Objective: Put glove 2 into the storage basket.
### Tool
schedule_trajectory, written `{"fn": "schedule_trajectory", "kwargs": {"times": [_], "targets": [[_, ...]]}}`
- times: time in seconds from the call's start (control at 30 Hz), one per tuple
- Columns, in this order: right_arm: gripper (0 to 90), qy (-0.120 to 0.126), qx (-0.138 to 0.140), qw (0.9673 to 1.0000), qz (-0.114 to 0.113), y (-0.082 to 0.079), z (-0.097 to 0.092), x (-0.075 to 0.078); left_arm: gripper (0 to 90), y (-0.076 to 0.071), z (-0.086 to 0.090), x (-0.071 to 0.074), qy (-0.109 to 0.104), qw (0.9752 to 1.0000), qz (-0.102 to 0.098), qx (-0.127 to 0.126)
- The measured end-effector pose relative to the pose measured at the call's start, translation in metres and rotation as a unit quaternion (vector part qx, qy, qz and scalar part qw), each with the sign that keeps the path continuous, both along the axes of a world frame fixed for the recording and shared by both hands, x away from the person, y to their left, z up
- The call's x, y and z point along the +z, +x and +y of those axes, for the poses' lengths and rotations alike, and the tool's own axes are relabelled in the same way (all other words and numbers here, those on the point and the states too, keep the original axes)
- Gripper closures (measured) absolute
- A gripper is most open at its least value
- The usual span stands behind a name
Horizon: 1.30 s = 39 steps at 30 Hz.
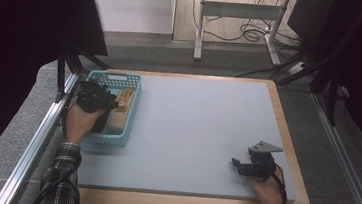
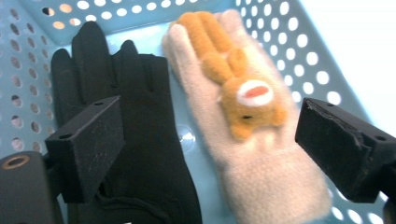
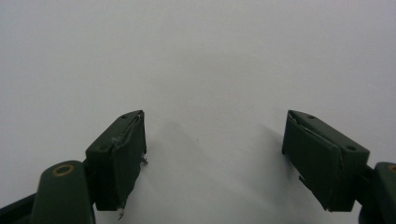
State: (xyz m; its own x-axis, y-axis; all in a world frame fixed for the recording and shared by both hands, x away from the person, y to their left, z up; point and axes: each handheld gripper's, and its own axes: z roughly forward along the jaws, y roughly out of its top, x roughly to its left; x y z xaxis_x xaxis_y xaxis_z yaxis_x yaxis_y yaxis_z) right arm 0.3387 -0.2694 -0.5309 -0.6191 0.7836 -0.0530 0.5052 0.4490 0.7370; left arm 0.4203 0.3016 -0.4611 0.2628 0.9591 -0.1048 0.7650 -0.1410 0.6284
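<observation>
Between the wide-open, empty jaws of the left gripper (image 2: 208, 149), a cream fleece glove (image 2: 243, 140) has been released into the perforated turquoise plastic basket (image 2: 308, 56); withdrawal seems called for next.

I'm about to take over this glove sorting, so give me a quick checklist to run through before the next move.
1. Left gripper jaws open, nothing between them: ok.
2. Black glove lies flat in the blue basket: ok.
3. Cream glove lies beside it, inside the basket: ok.
4. Right gripper open and holding nothing: ok.
5. Right gripper rests over bare grey mat: ok.
6. More gloves left to sort: cannot tell.
</observation>
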Motion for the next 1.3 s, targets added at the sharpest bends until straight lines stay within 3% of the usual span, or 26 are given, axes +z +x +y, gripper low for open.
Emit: {"fn": "schedule_trajectory", "kwargs": {"times": [0.47,0.67,1.0,1.3], "targets": [[21.3,0.0,0.0,1.0,0.0,0.0,0.0,0.0,5.3,-0.019,0.0,0.008,-0.02,0.9991,-0.024,-0.028],[21.3,0.0,0.0,1.0,0.0,0.0,0.0,0.0,4.2,-0.027,-0.004,0.012,-0.018,0.9981,-0.039,-0.044],[21.2,-0.001,0.0,1.0,0.0,0.0,0.0,0.0,3.6,-0.038,-0.013,0.016,-0.02,0.9967,-0.051,-0.06],[21.1,0.0,-0.001,1.0,0.0,0.0,0.0,0.0,3.6,-0.048,-0.029,0.024,-0.028,0.9937,-0.067,-0.085]]}}
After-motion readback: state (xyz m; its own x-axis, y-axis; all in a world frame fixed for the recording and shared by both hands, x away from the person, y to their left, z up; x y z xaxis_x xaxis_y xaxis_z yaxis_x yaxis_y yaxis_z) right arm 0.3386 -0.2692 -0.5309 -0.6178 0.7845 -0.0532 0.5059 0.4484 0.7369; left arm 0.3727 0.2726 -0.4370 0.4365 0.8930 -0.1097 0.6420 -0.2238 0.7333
